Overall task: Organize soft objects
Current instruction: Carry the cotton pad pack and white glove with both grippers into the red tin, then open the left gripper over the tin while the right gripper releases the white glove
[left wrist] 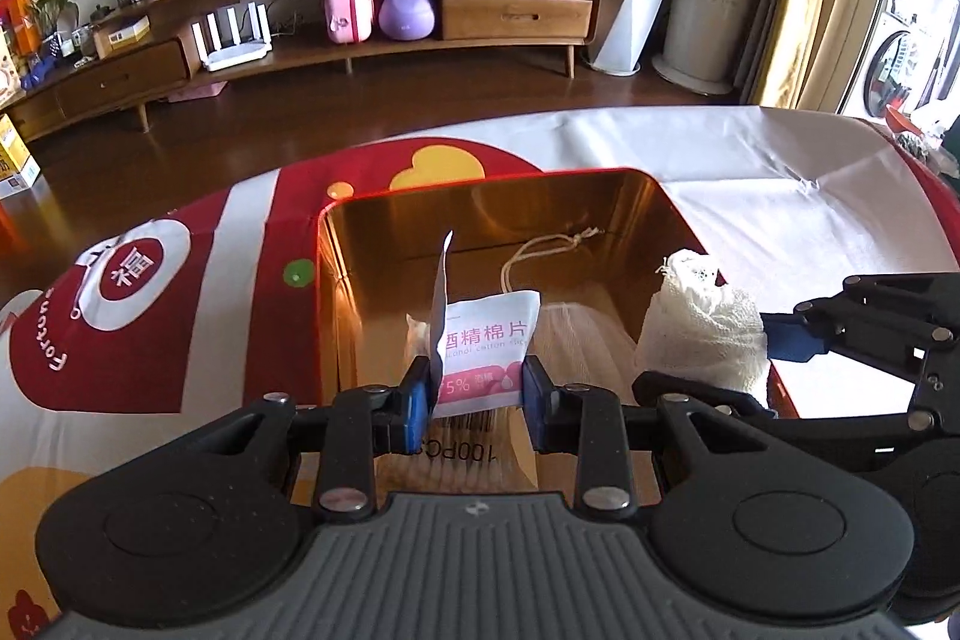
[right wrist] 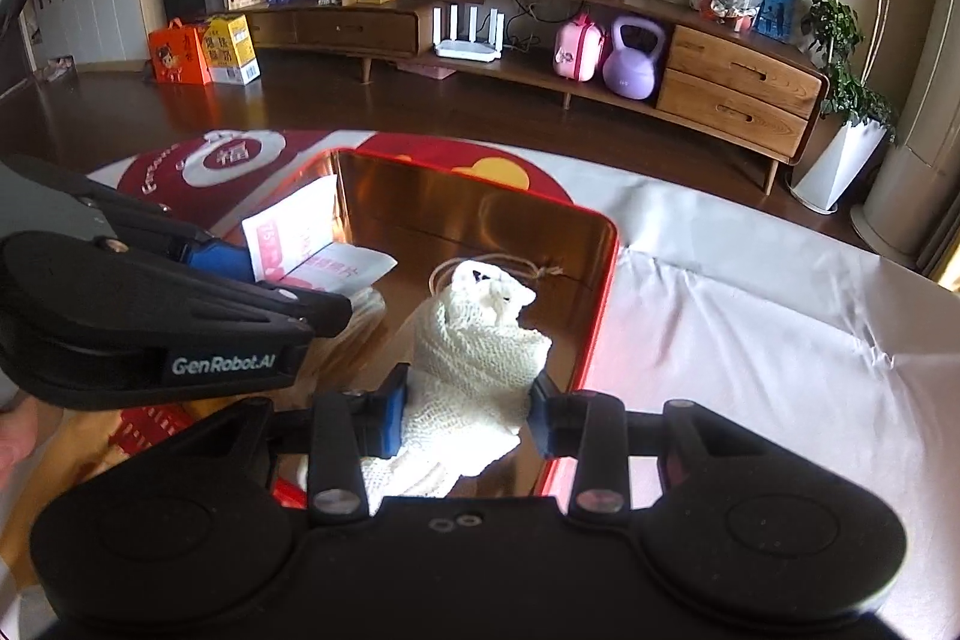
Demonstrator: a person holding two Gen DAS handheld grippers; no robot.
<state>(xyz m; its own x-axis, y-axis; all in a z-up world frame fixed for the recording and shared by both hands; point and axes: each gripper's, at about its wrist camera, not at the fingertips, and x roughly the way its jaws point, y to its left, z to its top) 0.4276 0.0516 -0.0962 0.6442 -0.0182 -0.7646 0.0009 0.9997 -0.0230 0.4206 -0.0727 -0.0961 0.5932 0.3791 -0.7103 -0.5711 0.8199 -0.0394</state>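
A long wooden sideboard (left wrist: 360, 40) runs along the far wall of a living room, and nearer stands the table (left wrist: 750, 172) under a red-and-white printed cloth. In the left wrist view, a shiny gold-lined tin box (left wrist: 678, 214) with a red rim sits open on that cloth. The left gripper (left wrist: 477, 394) has its jaws closed partway on a flat, glossy packet of alcohol cotton pads (left wrist: 486, 340), which stands upright over the box's near side. At the right edge the right gripper (left wrist: 780, 340) carries a roll of white gauze (left wrist: 702, 328), loosely woven and squashy, above the box's right rim. A drawstring pouch (left wrist: 576, 328) of pale mesh already lies inside.

To do this well, I would judge that each piece should be lowered clear of the thin metal rim and let go only once it rests on the bottom. The packet is slippery and would tip if dropped upright.

In the right wrist view, the same sideboard (right wrist: 540, 64) fills the background. The right gripper (right wrist: 471, 412) has its jaws pinching the gauze (right wrist: 474, 358) by its lower part, and the soft weave bulges between them. The roll hangs over the mirror-like floor of the box (right wrist: 600, 316). The left gripper (right wrist: 240, 262) reaches in from the left, holding the packet (right wrist: 294, 232) by the far left wall.
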